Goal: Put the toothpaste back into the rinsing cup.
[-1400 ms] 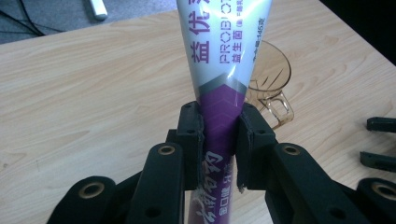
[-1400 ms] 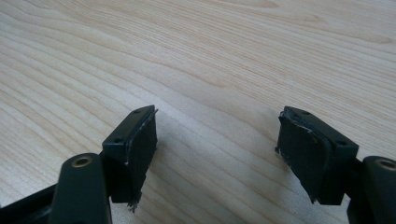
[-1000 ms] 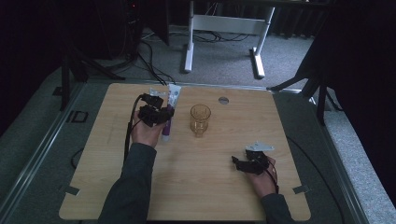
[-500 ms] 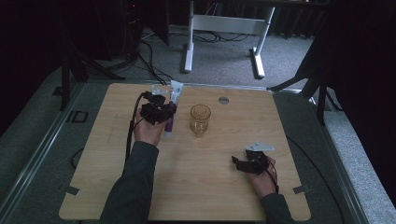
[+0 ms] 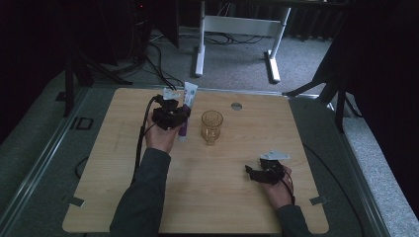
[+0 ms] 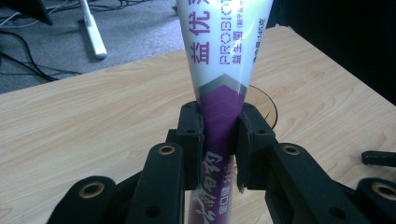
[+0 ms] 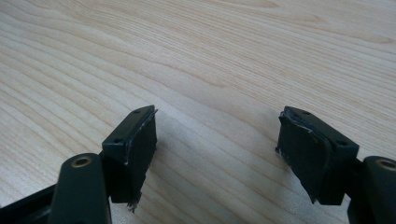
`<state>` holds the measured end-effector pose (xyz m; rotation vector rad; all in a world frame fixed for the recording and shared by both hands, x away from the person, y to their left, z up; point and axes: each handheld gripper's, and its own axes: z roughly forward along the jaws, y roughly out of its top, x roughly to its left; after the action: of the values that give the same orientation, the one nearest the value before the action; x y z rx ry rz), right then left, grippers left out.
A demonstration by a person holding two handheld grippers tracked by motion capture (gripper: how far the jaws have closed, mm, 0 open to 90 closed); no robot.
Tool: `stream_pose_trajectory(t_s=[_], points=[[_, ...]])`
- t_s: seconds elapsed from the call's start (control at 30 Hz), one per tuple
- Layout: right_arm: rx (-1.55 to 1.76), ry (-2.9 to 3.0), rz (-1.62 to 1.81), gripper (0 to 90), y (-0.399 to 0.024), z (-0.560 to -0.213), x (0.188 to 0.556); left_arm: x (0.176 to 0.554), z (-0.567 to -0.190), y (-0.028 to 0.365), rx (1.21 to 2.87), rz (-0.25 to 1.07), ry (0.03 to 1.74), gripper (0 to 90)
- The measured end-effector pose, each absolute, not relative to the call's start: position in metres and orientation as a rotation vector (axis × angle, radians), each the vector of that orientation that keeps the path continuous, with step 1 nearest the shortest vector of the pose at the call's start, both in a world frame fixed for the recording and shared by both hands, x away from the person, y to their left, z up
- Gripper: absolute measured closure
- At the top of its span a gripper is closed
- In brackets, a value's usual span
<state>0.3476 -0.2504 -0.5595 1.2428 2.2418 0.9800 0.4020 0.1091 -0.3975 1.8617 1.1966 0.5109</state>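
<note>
Toothpaste tube (image 6: pixel 219 88), top cut off, clamped in left gripper (image 6: pixel 218 140); right gripper (image 7: pixel 217 149) spread empty.

The left claw (image 5: pixel 174 114) sits near the far edge of the tabletop (image 5: pixel 123 187), left of the middle. The left hand (image 5: pixel 159 138) holds it from behind, and the arm in a dark sleeve comes up from the near edge. In the left gripper view, its two black pads (image 6: pixel 194 140) are squeezed tight on a purple and white tube (image 6: pixel 219 70) that stands up between them.

The right claw (image 5: pixel 254 174) is low, near the near right corner of the tabletop. The right hand (image 5: pixel 276 185) holds it, with the tips pointing left. In the right gripper view, its two pads (image 7: pixel 140 154) are wide apart with nothing between them.
</note>
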Motion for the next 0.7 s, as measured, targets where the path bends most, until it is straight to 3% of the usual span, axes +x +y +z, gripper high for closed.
stream_pose_trajectory(t_s=[0.7], points=[[1.244,2.242,0.98,28.0,-0.2504,-0.5595,0.3476,0.4099,-0.3988,0.1044,1.824,0.523,1.186,74.0]])
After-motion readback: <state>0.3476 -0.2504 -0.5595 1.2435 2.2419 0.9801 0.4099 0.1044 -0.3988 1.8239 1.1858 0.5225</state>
